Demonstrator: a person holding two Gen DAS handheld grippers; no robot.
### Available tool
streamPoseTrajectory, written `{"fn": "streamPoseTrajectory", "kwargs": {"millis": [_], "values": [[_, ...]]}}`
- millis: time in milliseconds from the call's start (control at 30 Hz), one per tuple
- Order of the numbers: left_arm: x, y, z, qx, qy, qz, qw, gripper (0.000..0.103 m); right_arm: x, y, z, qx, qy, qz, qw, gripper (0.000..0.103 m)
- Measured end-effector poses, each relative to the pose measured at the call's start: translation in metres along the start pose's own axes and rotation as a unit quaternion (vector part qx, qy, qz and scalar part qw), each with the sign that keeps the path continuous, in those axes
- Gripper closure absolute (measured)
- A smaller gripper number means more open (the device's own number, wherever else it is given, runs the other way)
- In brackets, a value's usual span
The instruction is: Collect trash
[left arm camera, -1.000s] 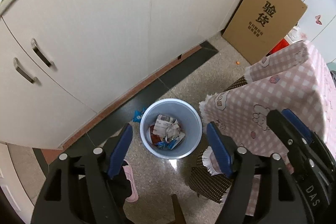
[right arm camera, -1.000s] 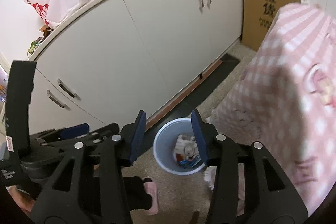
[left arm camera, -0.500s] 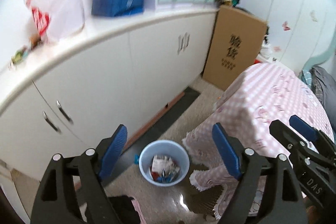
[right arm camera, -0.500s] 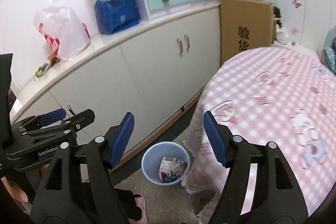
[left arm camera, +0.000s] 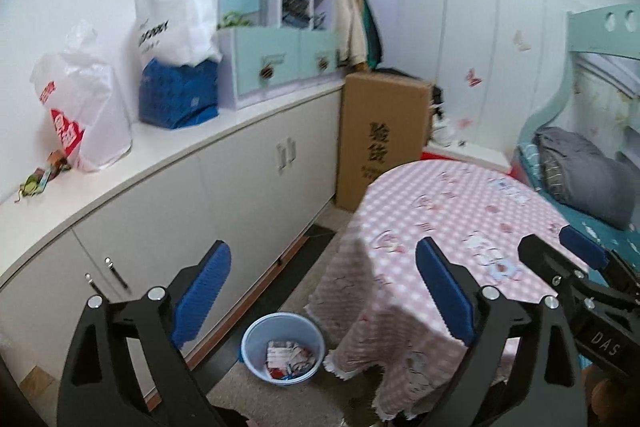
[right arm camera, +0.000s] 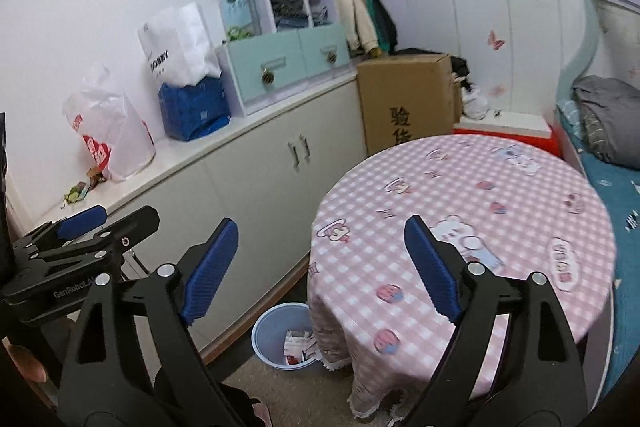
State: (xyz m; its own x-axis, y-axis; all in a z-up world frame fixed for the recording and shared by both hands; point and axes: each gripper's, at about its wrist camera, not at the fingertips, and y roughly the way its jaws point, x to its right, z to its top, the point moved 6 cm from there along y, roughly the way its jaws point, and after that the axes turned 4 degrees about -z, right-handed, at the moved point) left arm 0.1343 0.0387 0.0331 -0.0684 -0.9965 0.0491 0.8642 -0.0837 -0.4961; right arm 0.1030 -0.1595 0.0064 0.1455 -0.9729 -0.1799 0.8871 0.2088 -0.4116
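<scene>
Both the left gripper (left arm camera: 323, 291) and right gripper (right arm camera: 320, 267) have just been opening; jaws wide apart, nothing between them. The blue bin (left arm camera: 256, 337), holding what looks like crumpled wrappers (left arm camera: 289, 355), stands on the floor between cabinet (left arm camera: 240, 187) and pink-clothed table (right arm camera: 460, 195)

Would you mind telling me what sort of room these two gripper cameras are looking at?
Most likely a child's bedroom in a home: a bunk bed with a folded grey blanket, butterfly stickers on white wardrobe doors, and a round table under a pink cartoon tablecloth. A blue bin of trash stands beside it.
</scene>
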Motion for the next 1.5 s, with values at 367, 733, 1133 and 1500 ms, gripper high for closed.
{"fn": "streamPoseTrajectory", "kwargs": {"millis": [367,733,1133,1500], "values": [[0.029,-0.058,-0.008,0.046,0.020,-0.028,0.9984,0.009,0.009,-0.074,-0.005,0.056,0.006,-0.031,0.998,0.016],[0.035,-0.090,-0.012,0.077,0.020,-0.031,0.9964,0.008,-0.001,-0.112,-0.007,0.089,-0.011,-0.043,0.995,0.015],[0.043,-0.100,-0.014,0.086,0.027,-0.034,0.9953,0.007,0.000,-0.132,-0.010,0.111,-0.021,-0.059,0.992,0.014],[0.046,-0.104,-0.013,0.095,0.030,-0.035,0.9944,0.007,0.002,-0.136,-0.010,0.114,-0.018,-0.060,0.992,0.014]]}}
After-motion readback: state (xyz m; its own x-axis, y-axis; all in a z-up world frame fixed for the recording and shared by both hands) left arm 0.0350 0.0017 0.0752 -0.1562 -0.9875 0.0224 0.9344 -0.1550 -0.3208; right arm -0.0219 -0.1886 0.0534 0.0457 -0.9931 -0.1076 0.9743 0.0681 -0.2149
